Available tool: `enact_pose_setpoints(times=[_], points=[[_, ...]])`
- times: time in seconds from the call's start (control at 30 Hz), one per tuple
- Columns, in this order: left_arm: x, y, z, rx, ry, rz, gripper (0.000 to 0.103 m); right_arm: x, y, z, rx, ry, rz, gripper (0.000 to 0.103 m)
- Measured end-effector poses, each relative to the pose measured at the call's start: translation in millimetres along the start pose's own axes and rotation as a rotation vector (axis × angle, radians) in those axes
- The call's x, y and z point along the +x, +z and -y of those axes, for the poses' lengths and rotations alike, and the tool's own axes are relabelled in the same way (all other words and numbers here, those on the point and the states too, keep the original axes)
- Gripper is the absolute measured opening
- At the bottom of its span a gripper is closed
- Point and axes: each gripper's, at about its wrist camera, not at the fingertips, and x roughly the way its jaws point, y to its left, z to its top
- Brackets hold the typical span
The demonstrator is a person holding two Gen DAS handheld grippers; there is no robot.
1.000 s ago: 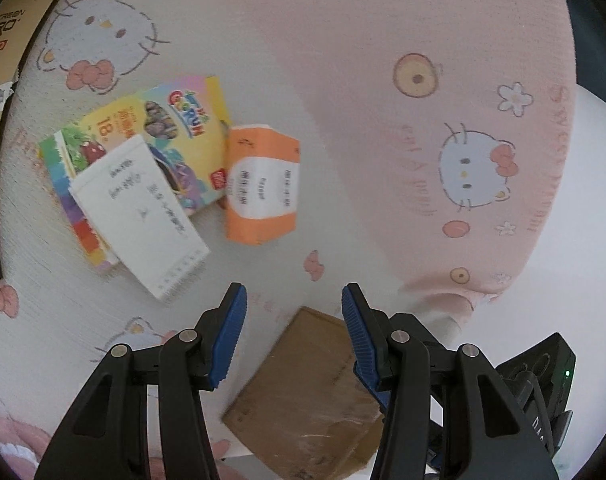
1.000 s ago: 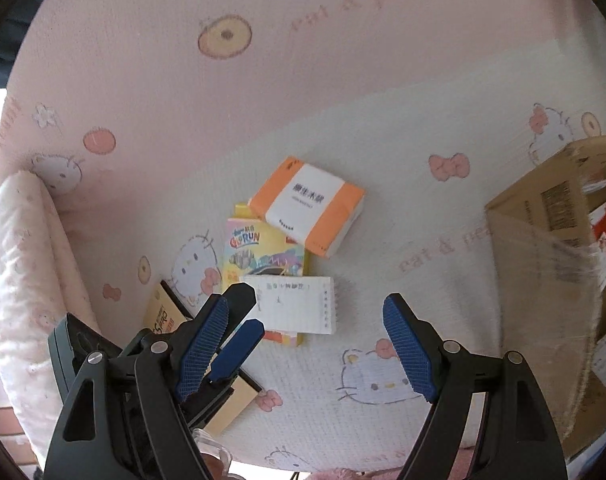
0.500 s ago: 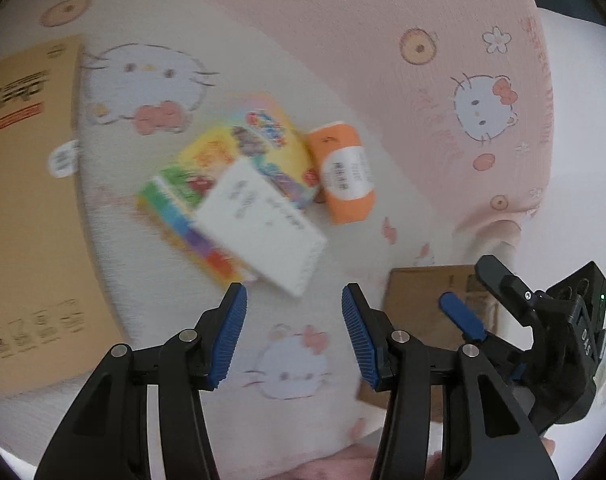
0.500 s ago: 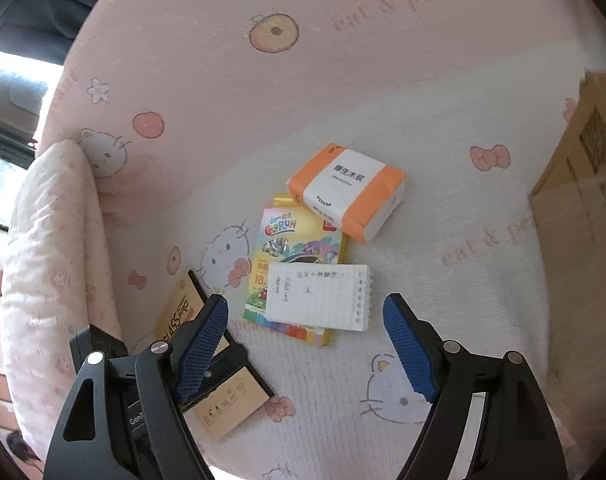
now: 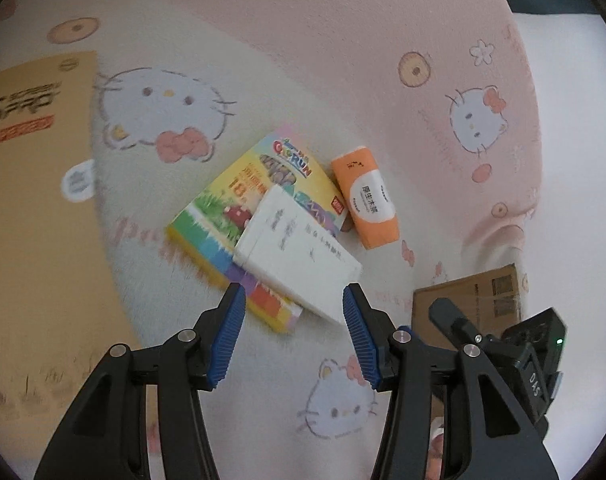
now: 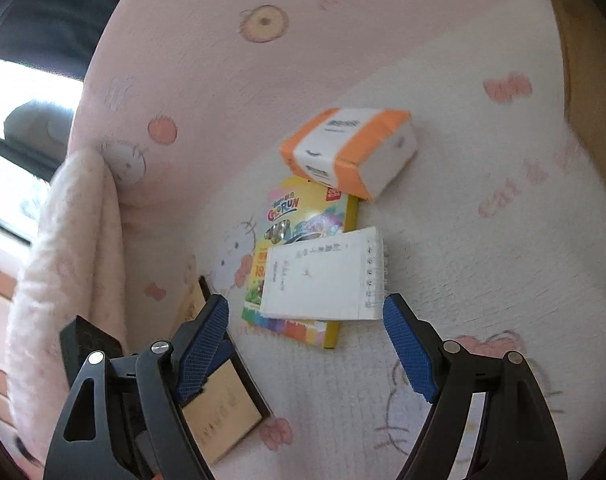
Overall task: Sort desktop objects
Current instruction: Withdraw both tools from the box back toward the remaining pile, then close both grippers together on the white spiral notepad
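We see a large tan box [image 5: 31, 216] at nine o'clock, then the crayon box [image 5: 239, 204] at centre with a white notepad [image 5: 299, 252] lying across it – an orange tissue pack [image 5: 365, 200] touches its two-o'clock corner. Both the left gripper [image 5: 293, 332] and right gripper [image 6: 305, 344] stand apart at six o'clock, holding nothing

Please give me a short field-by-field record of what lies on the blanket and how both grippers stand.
surface: pink and white cartoon-cat blanket
bottom item: colourful flat crayon box
on top of it: white spiral notepad
beside them: orange and white tissue pack, against the crayon box's end
left gripper: open, empty, facing the notepad
right gripper: open, empty, facing the notepad
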Motion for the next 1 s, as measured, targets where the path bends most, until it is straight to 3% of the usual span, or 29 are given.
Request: enact_pose_setpoints(times=[0.23, 0.33, 0.57, 0.73, 0.87, 0.9, 1.0], points=[[15, 16, -20, -0.095, -0.032, 0.026, 0.055, 17, -4, 26, 0.111, 0.104, 0.046, 0.079], [23, 22, -25, -0.103, -0.033, 0.018, 0.055, 24, -4, 32, 0.139, 0.105, 0.061, 0.079], [38, 23, -43, -0.225, -0.119, 0.018, 0.055, 45, -11, 57, 0.23, 0.106, 0.051, 0.078], [45, 23, -48, -0.298, -0.173, 0.03, 0.055, 57, -12, 77, 0.364, 0.201, 0.069, 0.054], [46, 24, -42, -0.269, -0.159, 0.03, 0.055, 67, -9, 79, 0.377, 0.214, 0.062, 0.037], [46, 23, -40, -0.259, -0.152, 0.032, 0.055, 69, -9, 78, 0.373, 0.207, 0.057, 0.024], [44, 24, -37, -0.238, -0.137, 0.027, 0.055, 69, -12, 79, 0.394, 0.257, 0.077, 0.014]])
